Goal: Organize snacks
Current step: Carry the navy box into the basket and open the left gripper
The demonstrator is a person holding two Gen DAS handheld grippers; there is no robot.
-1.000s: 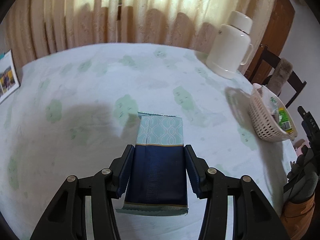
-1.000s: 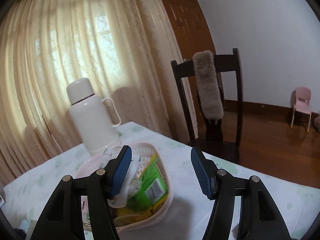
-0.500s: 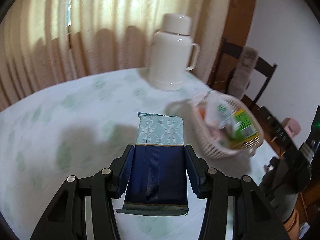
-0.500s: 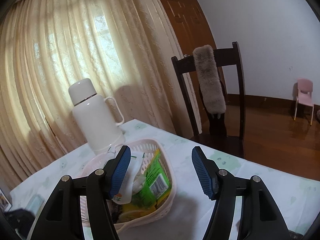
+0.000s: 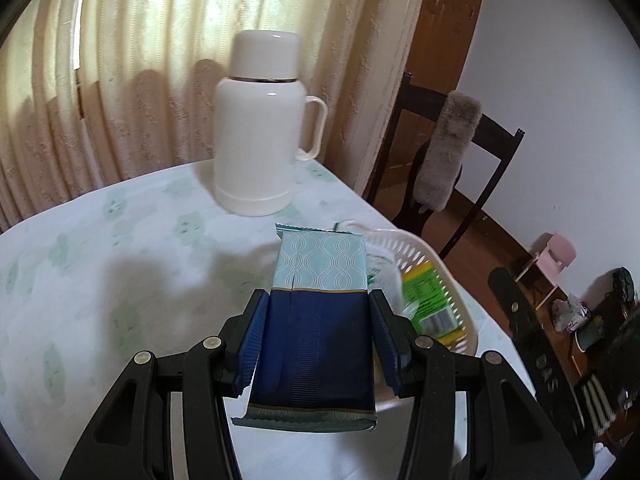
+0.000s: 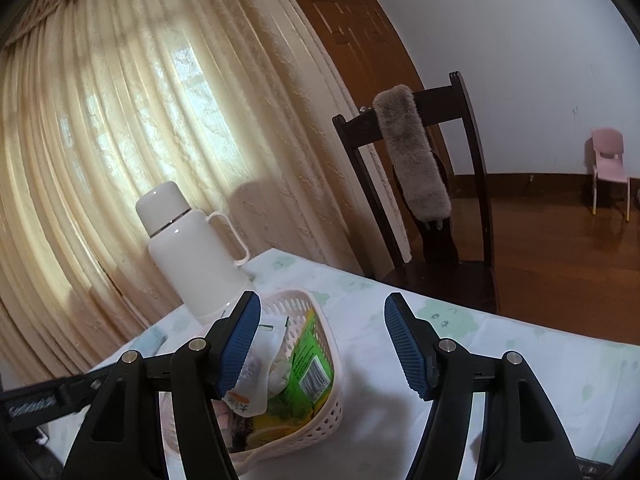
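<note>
Several snacks already lie in the white plastic basket [image 6: 316,364] near the table's right-hand edge: a green packet [image 6: 308,364] and a pale pouch [image 6: 256,368] show above its rim, others beneath are too dark to name. One more is on its way. The left gripper [image 5: 318,340] is clamped on a blue snack packet [image 5: 318,320] by its long sides, lifted clear of the tablecloth [image 5: 120,280] and hanging at the basket's near rim, not yet inside. The right gripper [image 6: 322,344] stands wide apart with nothing between its pads, hovering over the basket. A white flask [image 5: 260,132] stands at the far edge. By my reading, the release into the basket is what remains; whether more snacks wait elsewhere I cannot tell.
</note>
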